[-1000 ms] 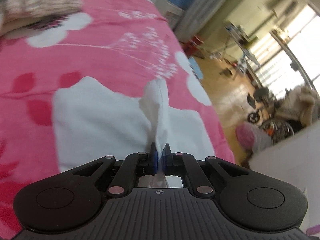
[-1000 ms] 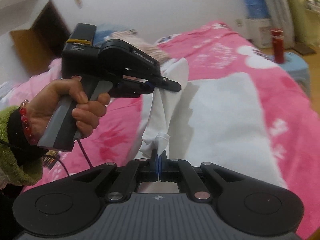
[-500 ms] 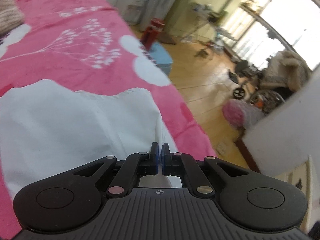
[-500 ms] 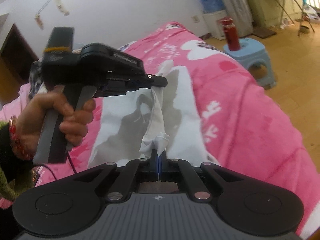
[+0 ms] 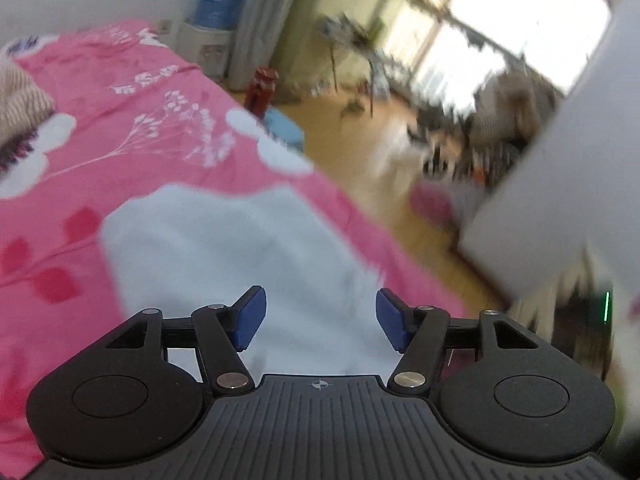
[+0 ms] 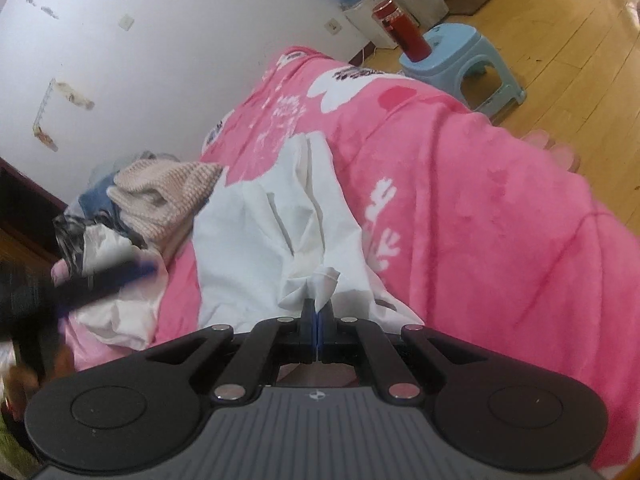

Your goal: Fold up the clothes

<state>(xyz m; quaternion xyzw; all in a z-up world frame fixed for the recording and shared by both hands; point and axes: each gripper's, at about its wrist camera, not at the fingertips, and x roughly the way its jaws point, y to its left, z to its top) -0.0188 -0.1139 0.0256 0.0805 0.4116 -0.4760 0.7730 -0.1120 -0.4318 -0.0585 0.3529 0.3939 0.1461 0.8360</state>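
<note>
A white garment [image 6: 264,248] lies on the pink flowered bedspread [image 6: 460,184], partly folded with creases down its middle. My right gripper [image 6: 317,310] is shut on a bunched corner of that garment at its near edge. In the left wrist view the same white garment [image 5: 240,248] lies flat below my left gripper [image 5: 318,316], whose jaws are opening with nothing between the blue pads [image 5: 250,316]. That left gripper [image 6: 100,284] shows as a dark blur at the left of the right wrist view, away from the cloth.
A pile of other clothes, with a beige knit [image 6: 164,196] on top, sits at the bed's far end by the white wall. A light blue stool [image 6: 460,56] with a red bottle [image 6: 400,28] stands on the wooden floor beside the bed. A window and furniture lie beyond.
My left gripper has let go of the white garment, opened and pulled away to the left. The raised fold has dropped onto the bed. My right gripper has sunk with its corner still held.
</note>
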